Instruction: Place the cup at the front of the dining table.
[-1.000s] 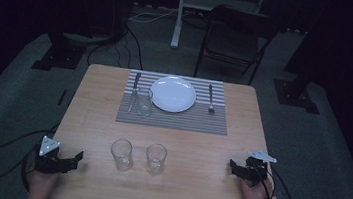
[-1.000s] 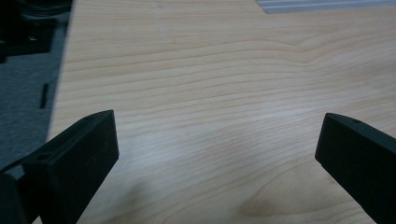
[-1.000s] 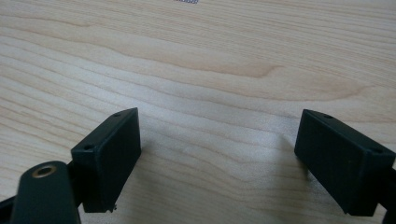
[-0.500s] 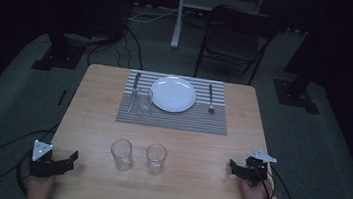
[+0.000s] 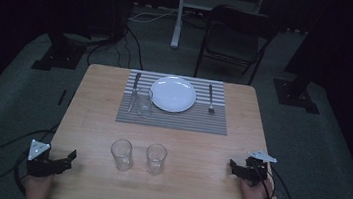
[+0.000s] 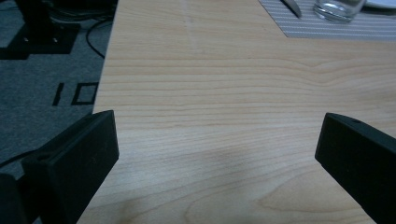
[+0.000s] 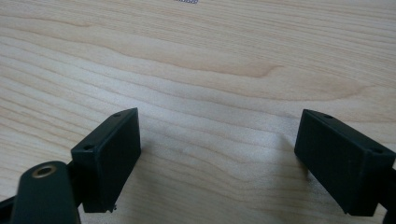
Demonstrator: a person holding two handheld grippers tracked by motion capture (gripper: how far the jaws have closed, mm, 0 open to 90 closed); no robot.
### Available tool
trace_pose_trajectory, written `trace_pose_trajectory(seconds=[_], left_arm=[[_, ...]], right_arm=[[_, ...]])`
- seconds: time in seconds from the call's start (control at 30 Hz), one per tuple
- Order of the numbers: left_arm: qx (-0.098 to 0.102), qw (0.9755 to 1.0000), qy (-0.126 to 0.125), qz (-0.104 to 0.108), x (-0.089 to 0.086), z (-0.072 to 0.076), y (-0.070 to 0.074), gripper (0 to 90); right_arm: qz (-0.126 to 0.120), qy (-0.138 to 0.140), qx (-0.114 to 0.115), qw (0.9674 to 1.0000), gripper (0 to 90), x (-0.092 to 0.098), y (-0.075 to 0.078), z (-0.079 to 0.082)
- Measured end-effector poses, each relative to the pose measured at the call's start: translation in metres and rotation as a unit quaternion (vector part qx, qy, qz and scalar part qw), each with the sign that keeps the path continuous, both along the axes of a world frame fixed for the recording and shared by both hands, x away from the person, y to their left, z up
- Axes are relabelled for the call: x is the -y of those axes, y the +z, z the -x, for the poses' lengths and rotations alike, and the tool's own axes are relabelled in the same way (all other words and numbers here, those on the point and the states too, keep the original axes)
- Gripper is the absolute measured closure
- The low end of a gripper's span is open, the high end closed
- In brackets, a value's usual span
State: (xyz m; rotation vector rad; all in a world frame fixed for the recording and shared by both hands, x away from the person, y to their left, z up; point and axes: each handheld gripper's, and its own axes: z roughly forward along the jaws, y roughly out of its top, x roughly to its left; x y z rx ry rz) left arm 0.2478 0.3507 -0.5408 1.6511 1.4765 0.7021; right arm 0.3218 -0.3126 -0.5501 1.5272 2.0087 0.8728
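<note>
Table: we see a wooden table with a striped mat at its far side.
Plate: a white plate sits on the mat's middle.
Knife: a knife lies on the mat left of the plate.
Fork: a fork lies on the mat right of the plate, apart from it.
Mat glass: a glass stands on the mat between knife and plate; in the left gripper view we see its base at the top edge.
Near glasses: two empty glasses, left and right, stand side by side on bare wood, just apart.
Left gripper: our left gripper sits at the table's near left edge, jaws spread wide with nothing between them.
Right gripper: our right gripper rests low over the near right of the table, jaws wide apart over bare wood.
Floor: a chair stands beyond the table on grey floor.
</note>
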Motion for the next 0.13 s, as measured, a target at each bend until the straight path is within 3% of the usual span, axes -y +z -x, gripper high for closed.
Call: trace_pose_trajectory(seconds=[0.13], left_arm=[[-0.003,1.0000,-0.002,0.002,-0.0011,-0.0006,-0.0001,0.1]], right_arm=[[0.000,0.000,0.000,1.0000,14.1,0.0000,0.0000,-0.0001]])
